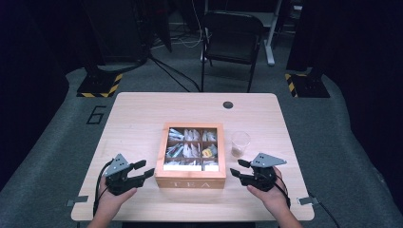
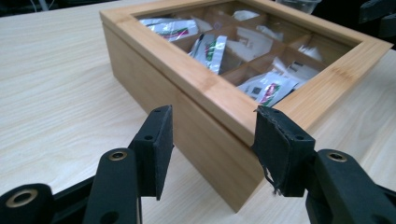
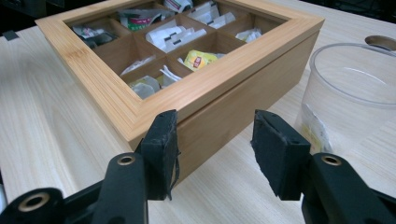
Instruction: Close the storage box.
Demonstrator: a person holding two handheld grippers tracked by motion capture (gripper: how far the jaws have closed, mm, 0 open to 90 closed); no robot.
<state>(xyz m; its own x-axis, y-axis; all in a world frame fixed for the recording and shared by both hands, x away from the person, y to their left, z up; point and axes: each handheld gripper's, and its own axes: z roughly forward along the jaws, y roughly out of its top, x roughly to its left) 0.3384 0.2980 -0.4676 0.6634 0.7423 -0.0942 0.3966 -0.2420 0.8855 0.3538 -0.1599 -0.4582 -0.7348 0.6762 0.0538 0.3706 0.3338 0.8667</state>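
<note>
A wooden tea box [image 1: 190, 179] marked TEA stands mid-table, its windowed lid down over compartments of tea bags [image 1: 190, 148]. My left gripper [image 1: 146, 168] sits by the box's front left corner, jaws open and level. In the left gripper view that corner of the box [image 2: 187, 74] lies just beyond the left gripper [image 2: 212, 126], with nothing pressed by the pads. My right gripper [image 1: 236, 167] sits open by the front right corner. In the right gripper view the box [image 3: 243, 88] stands just ahead of the right gripper [image 3: 215, 128], untouched.
A clear plastic cup [image 1: 240, 142] with a tea bag inside stands right of the box, close to the right gripper's far side [image 3: 355, 84]. A round dark grommet [image 1: 228, 104] sits near the table's back edge. A black chair [image 1: 231, 35] stands beyond the table.
</note>
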